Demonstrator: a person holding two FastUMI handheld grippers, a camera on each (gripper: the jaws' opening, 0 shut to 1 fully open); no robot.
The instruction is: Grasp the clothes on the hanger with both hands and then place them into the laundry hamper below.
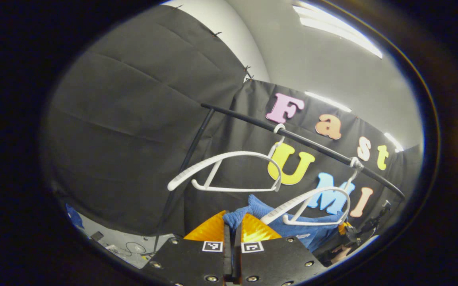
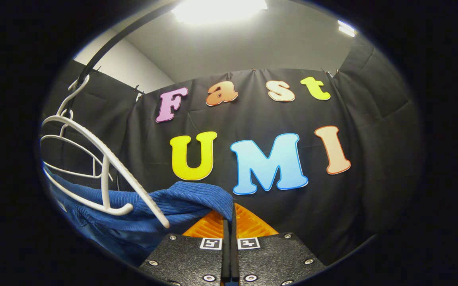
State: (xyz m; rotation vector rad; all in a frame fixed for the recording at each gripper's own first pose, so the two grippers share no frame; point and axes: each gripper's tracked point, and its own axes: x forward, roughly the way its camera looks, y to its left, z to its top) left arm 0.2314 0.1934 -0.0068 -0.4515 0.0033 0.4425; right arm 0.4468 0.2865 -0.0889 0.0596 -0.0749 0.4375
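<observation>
Rail: a black bar slanting across the cloth wall.
On it: two white hangers, hooked well apart.

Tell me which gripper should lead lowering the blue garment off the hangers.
Right, probably. The right gripper pinches the garment beyond the hanger's tip. The left gripper also pinches it, but a hanger overlaps the cloth there.

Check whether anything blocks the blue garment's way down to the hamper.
The white hanger crosses in front of the blue garment beside the right gripper and could snag it. The left gripper also pinches the garment.
</observation>
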